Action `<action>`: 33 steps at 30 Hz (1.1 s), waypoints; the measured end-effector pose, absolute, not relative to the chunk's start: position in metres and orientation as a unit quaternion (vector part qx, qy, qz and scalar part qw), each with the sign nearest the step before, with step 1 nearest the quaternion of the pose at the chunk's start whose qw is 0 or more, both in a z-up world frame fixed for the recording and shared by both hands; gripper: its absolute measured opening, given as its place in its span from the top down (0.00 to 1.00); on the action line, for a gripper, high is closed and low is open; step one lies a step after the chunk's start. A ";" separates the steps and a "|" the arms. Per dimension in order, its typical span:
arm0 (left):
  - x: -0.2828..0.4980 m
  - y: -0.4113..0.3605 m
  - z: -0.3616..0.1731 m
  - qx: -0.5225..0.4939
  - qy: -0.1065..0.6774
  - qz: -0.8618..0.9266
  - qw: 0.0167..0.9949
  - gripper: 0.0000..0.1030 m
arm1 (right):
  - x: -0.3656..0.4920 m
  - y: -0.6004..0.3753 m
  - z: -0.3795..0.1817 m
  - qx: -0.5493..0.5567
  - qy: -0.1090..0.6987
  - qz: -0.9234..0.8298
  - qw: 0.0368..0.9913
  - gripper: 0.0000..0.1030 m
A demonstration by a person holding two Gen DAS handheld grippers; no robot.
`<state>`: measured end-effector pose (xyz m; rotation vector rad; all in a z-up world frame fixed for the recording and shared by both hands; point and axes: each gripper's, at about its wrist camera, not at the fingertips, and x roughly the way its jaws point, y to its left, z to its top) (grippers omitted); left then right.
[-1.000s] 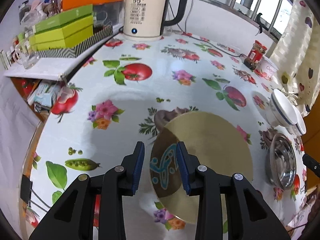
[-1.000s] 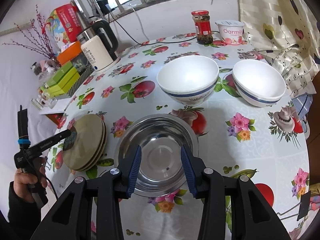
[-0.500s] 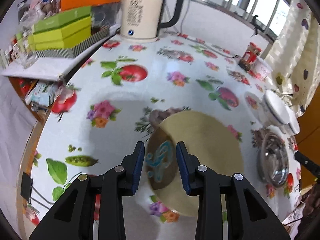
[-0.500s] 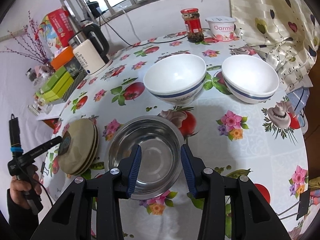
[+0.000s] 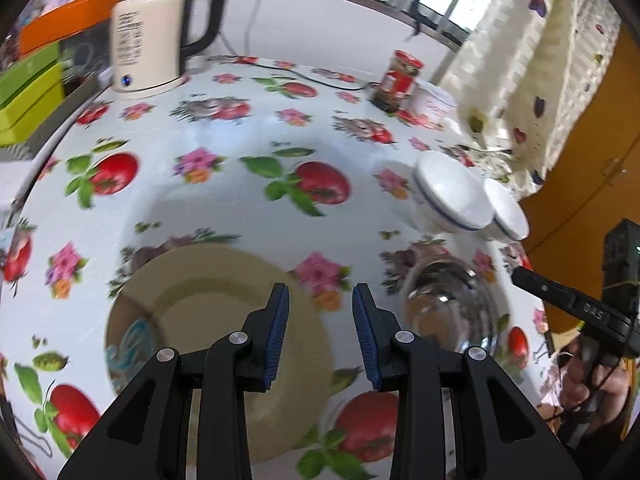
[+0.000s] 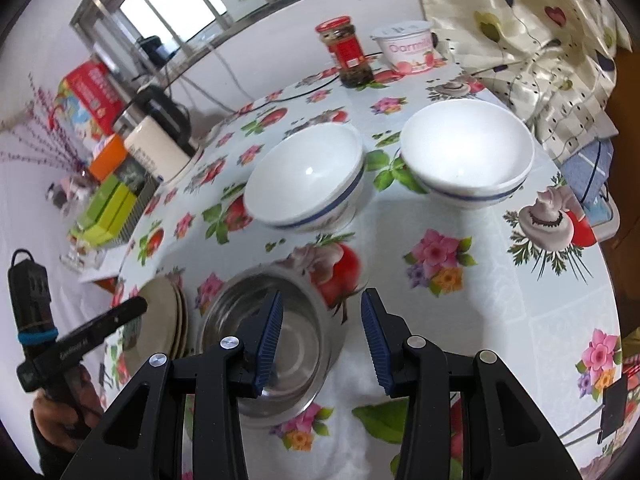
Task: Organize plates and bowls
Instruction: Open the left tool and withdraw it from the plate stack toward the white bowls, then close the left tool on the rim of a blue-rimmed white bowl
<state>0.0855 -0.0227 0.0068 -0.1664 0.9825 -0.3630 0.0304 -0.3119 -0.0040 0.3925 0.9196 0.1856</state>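
Plates (image 6: 162, 320), bowls (image 6: 308, 176) on floral tablecloth (image 6: 472, 312); window (image 6: 192, 4), perhaps barred.

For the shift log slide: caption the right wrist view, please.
Open right gripper above a steel bowl, stacked plates to its left, two white bowls beyond.

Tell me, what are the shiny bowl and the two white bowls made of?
The shiny bowl looks like polished steel: it mirrors light. The two white bowls look like glazed ceramic, smooth and glossy with a blue stripe, though hard plastic is possible.
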 end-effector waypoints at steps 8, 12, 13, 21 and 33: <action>0.115 -0.059 0.016 -0.091 0.472 -0.215 0.850 0.67 | 0.047 -0.324 0.003 0.199 0.430 0.076 0.877 0.73; 0.130 -0.079 0.018 -0.087 0.475 -0.232 0.844 0.67 | 0.056 -0.326 0.003 0.203 0.430 0.075 0.877 0.73; 0.134 -0.083 0.018 -0.088 0.476 -0.235 0.843 0.67 | 0.060 -0.326 0.003 0.205 0.431 0.076 0.876 0.73; 0.177 -0.117 0.010 -0.113 0.498 -0.254 0.821 0.67 | 0.093 -0.329 0.004 0.225 0.429 0.079 0.871 0.73; 0.201 -0.141 -0.005 -0.112 0.508 -0.263 0.813 0.71 | 0.114 -0.330 -0.010 0.236 0.442 0.069 0.863 0.81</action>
